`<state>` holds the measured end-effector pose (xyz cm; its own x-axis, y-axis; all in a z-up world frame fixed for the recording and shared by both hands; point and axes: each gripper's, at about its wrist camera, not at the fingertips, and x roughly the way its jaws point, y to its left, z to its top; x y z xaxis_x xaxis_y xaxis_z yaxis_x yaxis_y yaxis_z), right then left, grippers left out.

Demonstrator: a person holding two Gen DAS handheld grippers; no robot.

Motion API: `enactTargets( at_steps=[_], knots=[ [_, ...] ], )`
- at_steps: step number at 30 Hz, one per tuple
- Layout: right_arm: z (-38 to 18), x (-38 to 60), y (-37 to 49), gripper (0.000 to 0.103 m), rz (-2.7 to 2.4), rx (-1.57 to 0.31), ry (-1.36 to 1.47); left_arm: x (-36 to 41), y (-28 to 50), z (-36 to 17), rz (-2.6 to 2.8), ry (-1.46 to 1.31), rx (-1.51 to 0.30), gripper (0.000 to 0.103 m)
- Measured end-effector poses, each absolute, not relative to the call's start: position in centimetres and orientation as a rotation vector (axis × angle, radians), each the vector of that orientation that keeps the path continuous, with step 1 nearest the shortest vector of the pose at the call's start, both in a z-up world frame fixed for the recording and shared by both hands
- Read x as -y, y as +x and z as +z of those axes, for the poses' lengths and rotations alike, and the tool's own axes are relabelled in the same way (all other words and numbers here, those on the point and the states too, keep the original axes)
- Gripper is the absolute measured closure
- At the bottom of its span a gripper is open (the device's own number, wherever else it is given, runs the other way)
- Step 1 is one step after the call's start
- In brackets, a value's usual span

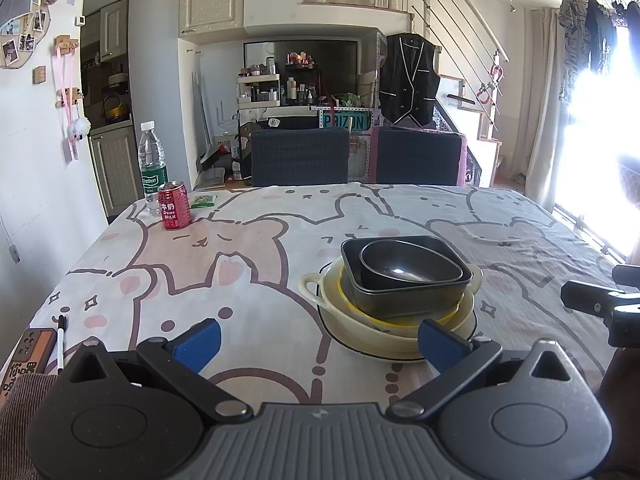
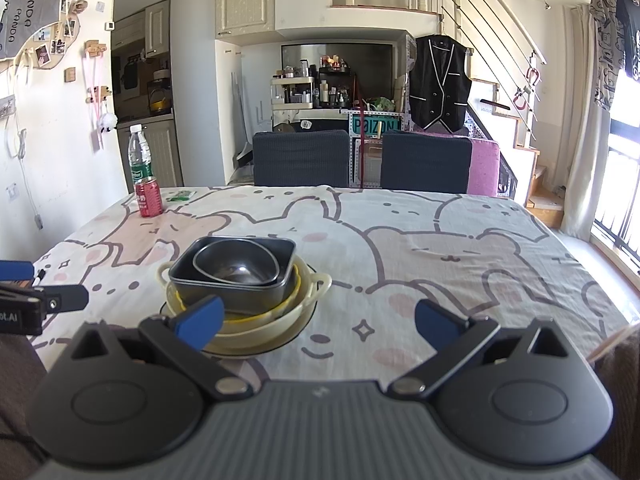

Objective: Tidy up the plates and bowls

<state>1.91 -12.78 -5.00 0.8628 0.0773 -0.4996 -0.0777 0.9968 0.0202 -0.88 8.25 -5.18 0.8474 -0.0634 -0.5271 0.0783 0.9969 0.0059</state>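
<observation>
Here the left gripper [image 1: 318,338] and right gripper [image 2: 319,320] hover with jaws spread wide and empty, just short of the nested stack on the tabletop [image 2: 440,264]: white plate [image 1: 384,354], cream handled bowl [image 1: 316,286], dark square dish [image 1: 400,300], dark bowl [image 1: 408,266], red can [image 1: 174,206] far beyond.

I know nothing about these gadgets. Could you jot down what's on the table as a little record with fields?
Dish stack: dark oval bowl inside dark rectangular dish, in yellow-rimmed bowl, in cream two-handled dish, on black-rimmed plate
Left gripper: open, empty
Right gripper: open, empty
Far left corner: red milk can, water bottle
Cover: bunny tablecloth
</observation>
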Motion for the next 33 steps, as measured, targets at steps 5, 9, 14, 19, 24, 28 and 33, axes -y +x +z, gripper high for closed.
enactTargets(
  at_steps=[5,9,14,19,24,28,33],
  knots=[
    [-4.99,12.81,1.91,0.000,0.082,-0.524,-0.001,-8.24,-0.89,-5.14,-0.075,0.028,-0.555,0.000],
    [-5.04,12.82,1.89,0.000,0.083,-0.525,-0.002,-8.23,-0.89,-5.13,-0.075,0.028,-0.555,0.000],
    [-5.04,12.82,1.88,0.000,0.082,-0.524,-0.001,-8.23,-0.89,-5.12,-0.074,0.028,-0.555,0.000],
    [-5.04,12.83,1.88,0.000,0.083,-0.525,-0.002,-8.25,-0.91,-5.25,-0.073,0.028,-0.555,0.000],
    [-5.05,12.85,1.88,0.000,0.083,-0.525,-0.002,-8.24,-0.92,-5.28,-0.072,0.029,-0.555,0.000],
    [-5.03,12.86,1.88,0.000,0.083,-0.525,-0.002,-8.26,-0.95,-5.37,-0.068,0.031,-0.557,0.000],
    [-5.04,12.86,1.88,0.000,0.083,-0.525,-0.002,-8.37,-1.03,-5.39,-0.068,0.025,-0.560,0.000]
  ],
)
